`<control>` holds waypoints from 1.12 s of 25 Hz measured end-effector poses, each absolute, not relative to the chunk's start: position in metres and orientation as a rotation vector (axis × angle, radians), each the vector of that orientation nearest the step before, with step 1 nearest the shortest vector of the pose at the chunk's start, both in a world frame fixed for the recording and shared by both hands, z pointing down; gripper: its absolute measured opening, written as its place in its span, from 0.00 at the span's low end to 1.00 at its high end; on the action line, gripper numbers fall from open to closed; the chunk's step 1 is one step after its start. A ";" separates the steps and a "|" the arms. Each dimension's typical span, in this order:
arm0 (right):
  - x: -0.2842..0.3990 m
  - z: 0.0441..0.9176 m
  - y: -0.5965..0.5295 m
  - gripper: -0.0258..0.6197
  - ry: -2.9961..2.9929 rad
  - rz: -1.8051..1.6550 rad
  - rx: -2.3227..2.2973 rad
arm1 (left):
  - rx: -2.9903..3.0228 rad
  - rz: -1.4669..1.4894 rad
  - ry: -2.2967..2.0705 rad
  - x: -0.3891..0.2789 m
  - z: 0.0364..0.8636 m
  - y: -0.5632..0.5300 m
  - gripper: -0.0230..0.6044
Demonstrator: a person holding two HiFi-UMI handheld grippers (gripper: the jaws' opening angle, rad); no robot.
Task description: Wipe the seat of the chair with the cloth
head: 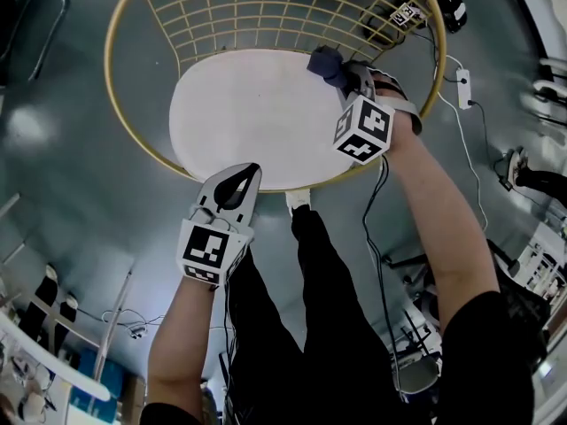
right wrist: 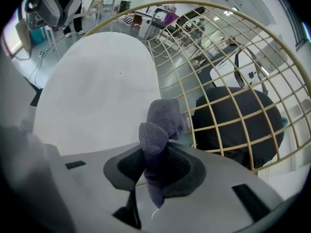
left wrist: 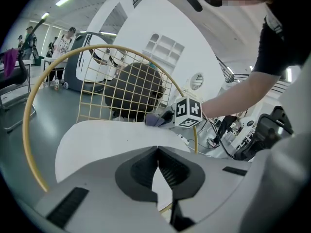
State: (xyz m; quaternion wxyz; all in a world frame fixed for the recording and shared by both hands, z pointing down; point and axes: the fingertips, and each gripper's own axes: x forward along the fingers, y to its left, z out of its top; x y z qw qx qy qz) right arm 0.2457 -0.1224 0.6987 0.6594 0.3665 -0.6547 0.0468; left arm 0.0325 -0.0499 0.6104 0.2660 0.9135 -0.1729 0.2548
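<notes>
A smooth grey floor is shown, on which a white power strip with its cable is laid. Long ceiling lights are seen beside a white curved wall. People are seen standing far off. A dark rounded object is seen resting on the floor.

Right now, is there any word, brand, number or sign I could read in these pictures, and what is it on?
No text can be read.
Marker cube on the left gripper and marker cube on the right gripper: black-and-white square patterns, not letters.
Chair seat and cloth: no print.
Background clutter: too small and blurred to read.
</notes>
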 end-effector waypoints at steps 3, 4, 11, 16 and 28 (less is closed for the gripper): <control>0.244 0.698 -0.115 0.20 -1.478 0.137 0.847 | 2.468 0.680 -0.477 0.026 0.606 -0.059 0.06; 0.243 0.697 -0.112 0.20 -1.476 0.140 0.850 | 2.469 0.674 -0.481 0.025 0.605 -0.062 0.06; 0.235 0.691 -0.082 0.20 -1.465 0.171 0.884 | 2.476 0.665 -0.493 0.015 0.598 -0.061 0.06; 0.226 0.690 -0.058 0.20 -1.469 0.216 0.922 | 2.469 0.669 -0.494 0.006 0.600 -0.055 0.06; 0.192 0.686 0.017 0.20 -1.488 0.345 1.042 | 2.479 0.669 -0.498 -0.010 0.594 -0.040 0.06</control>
